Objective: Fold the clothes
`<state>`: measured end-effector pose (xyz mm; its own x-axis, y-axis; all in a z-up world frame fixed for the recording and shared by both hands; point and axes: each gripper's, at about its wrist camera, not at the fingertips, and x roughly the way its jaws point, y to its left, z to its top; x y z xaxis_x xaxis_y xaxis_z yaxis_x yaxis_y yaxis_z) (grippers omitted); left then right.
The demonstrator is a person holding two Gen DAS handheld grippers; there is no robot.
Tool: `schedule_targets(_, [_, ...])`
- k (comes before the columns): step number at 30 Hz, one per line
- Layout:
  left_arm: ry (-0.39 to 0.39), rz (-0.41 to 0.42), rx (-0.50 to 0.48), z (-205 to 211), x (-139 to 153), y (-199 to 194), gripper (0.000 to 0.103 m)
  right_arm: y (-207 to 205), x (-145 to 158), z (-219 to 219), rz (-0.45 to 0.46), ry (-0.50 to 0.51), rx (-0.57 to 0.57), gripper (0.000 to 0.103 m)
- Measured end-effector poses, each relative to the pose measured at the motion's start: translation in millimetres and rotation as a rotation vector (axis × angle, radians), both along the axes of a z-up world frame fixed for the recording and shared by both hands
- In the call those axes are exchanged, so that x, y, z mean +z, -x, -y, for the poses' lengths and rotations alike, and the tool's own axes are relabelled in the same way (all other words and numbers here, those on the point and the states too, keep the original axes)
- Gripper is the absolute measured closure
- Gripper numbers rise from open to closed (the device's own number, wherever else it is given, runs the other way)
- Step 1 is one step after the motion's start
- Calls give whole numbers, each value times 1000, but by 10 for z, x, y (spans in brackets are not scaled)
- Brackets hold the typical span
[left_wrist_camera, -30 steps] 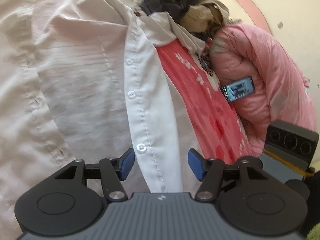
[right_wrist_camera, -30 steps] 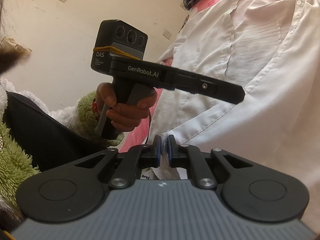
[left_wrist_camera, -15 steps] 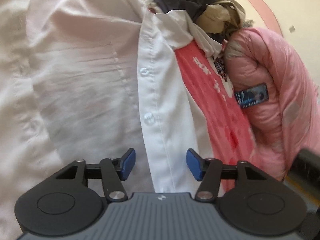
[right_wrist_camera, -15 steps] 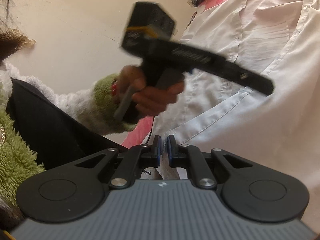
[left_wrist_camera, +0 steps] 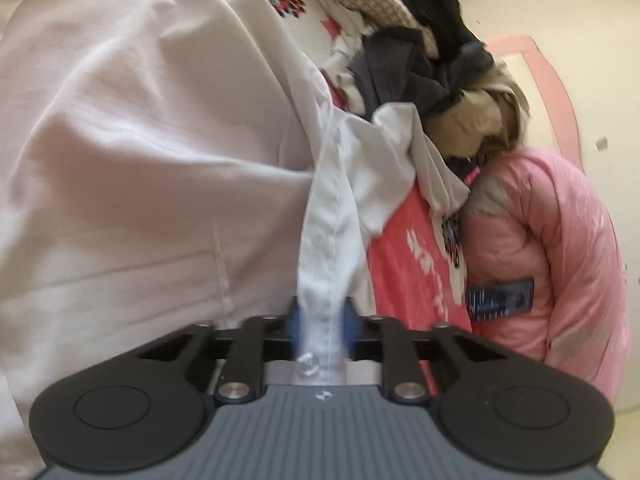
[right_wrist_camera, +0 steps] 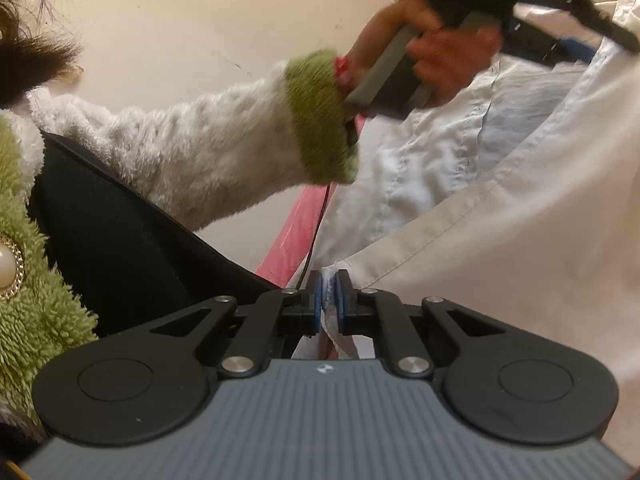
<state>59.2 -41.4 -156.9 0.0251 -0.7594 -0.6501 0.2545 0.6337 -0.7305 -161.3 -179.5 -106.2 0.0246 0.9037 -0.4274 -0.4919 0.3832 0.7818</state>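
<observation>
1. White cotton, buttoned: the long-sleeved white button-up shirt (left_wrist_camera: 152,168) lies spread and creased over a red patterned bed cover (left_wrist_camera: 408,256), filling the near and left part of the left wrist view; it is not yet folded.
2. The left gripper (left_wrist_camera: 320,326) has just been closing its jaws; they now pinch the shirt's button placket (left_wrist_camera: 326,248), a button showing just behind the blue pads.
3. The right gripper (right_wrist_camera: 329,300) has its jaws narrow, clamped on a hem corner of the same shirt (right_wrist_camera: 500,216).
4. With both edges gripped, the first fold seems ready to start; none is complete.
5. At the far right, a heap of dark and beige unfolded clothes (left_wrist_camera: 432,60) and a pink padded jacket (left_wrist_camera: 552,248) probably remain to be folded.
6. The person's hand in a fleecy green-cuffed sleeve (right_wrist_camera: 436,52) carries the left tool.
</observation>
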Motion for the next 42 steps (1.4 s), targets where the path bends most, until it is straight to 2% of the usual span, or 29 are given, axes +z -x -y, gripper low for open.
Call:
schedule_targets(2, [-3,9,31,-18,30,-27,100,15,-4,-11,0,8,6,97])
schedule_targets(6, [-9,77,105,-339,229,115,100,53,-3,-7,3,39,36,97])
schedule_targets(9, [-45,138,147,-606,348,283,100,51,-10,-11,0,65,72,97])
schedule_targets(11, [-68,170,165,-771,389,401,100,76,-1,-47,13,93,115,97])
schedule_targets(16, [-86,186,201,-1035,418,561,100,158,14,-186,68,194,245,97])
schedule_targets(21, [-114,171,186,-1110,340,606,100,261,-15,-347,107,256,339,97])
schedule_targets(28, [-192,219,112,-1006,230,702,98,372,-144,-480,132,312,390,97])
schedule_targets(32, [-242,229,53,-957,179,767,75,409,-276,-598,155,346,396,95])
schedule_targets(33, [-244,236,45,-959,191,790,72,411,-341,-626,143,353,399,93])
schedule_targets(35, [-254,264,34,-963,260,850,60,407,-461,-654,111,375,397,90])
schedule_targets(38, [-279,349,20,-986,427,974,55,369,-483,-553,59,342,357,82])
schedule_targets(39, [-284,373,13,-985,486,1009,54,326,-437,-464,45,313,324,76])
schedule_targets(42, [-277,432,-15,-1033,658,1166,52,129,-257,-77,11,222,169,68])
